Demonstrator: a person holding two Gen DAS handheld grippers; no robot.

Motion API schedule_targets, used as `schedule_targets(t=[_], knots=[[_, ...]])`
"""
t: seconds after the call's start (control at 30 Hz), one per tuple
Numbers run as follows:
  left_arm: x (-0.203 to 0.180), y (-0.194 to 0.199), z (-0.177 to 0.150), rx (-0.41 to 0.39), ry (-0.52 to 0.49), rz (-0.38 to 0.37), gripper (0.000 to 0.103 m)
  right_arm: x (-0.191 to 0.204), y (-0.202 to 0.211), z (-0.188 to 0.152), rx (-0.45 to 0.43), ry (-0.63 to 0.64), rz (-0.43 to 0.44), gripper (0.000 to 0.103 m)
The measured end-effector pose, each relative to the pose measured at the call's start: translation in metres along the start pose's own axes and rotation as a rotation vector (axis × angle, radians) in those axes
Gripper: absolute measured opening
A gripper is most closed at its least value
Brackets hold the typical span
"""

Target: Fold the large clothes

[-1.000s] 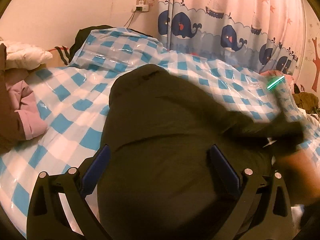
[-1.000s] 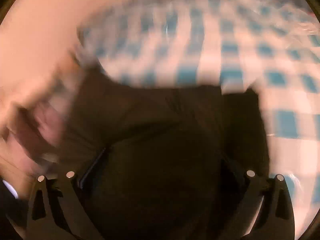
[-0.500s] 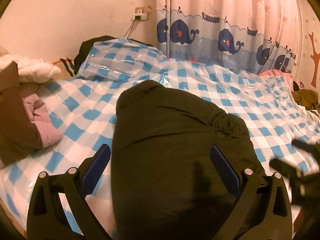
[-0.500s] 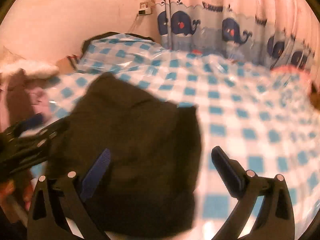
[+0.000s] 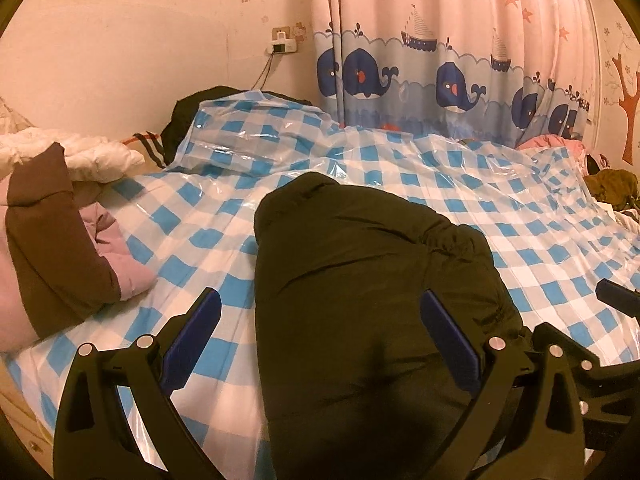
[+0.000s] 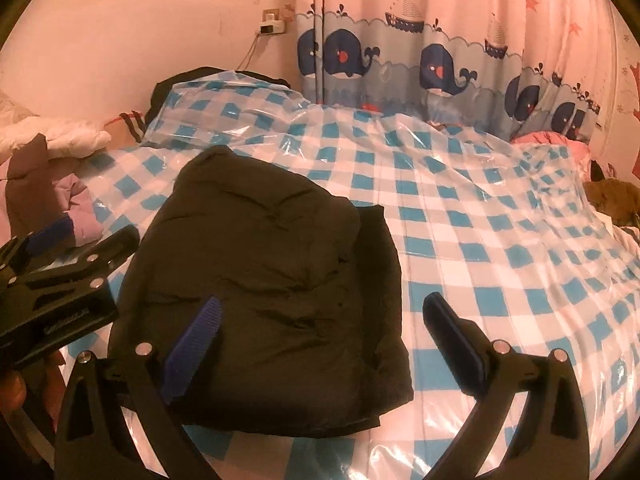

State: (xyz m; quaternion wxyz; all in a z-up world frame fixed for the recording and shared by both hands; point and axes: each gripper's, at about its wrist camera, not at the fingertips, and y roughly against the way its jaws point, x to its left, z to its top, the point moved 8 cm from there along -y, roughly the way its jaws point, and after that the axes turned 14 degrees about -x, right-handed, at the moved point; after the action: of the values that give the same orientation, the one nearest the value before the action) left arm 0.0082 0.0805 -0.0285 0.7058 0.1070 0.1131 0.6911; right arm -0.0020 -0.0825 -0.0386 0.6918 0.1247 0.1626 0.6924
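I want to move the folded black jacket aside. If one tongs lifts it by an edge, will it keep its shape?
Probably not. The black jacket looks puffy and soft, with loose stacked layers at its right edge, so it would likely sag and unfold. It seems light for its bulk. On the glossy checkered plastic sheet it may slide easily when pushed.

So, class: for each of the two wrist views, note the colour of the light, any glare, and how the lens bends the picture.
Left wrist view: warm orange light, glare streaks on the checked plastic sheet, fisheye bending with dark corners, and the dark jacket loses detail up close. Right wrist view: same warm cast, glare on the sheet, curtain bowed by the lens, sharp overall.
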Motion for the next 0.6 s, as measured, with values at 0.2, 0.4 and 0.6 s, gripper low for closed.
schedule_targets(t=[0.2, 0.4, 0.6], knots=[[-0.005, -0.003, -0.004, 0.026, 0.008, -0.019, 0.096, 0.008, -0.005, -0.003, 0.025, 0.028, -0.012, 0.097], [-0.007, -0.006, -0.006, 0.047, 0.018, -0.028, 0.096, 0.010, -0.008, -0.006, 0.046, 0.034, -0.009, 0.097], [-0.005, -0.008, -0.008, 0.061, 0.032, -0.026, 0.096, 0.009, -0.007, -0.007, 0.056, 0.035, -0.011, 0.097]])
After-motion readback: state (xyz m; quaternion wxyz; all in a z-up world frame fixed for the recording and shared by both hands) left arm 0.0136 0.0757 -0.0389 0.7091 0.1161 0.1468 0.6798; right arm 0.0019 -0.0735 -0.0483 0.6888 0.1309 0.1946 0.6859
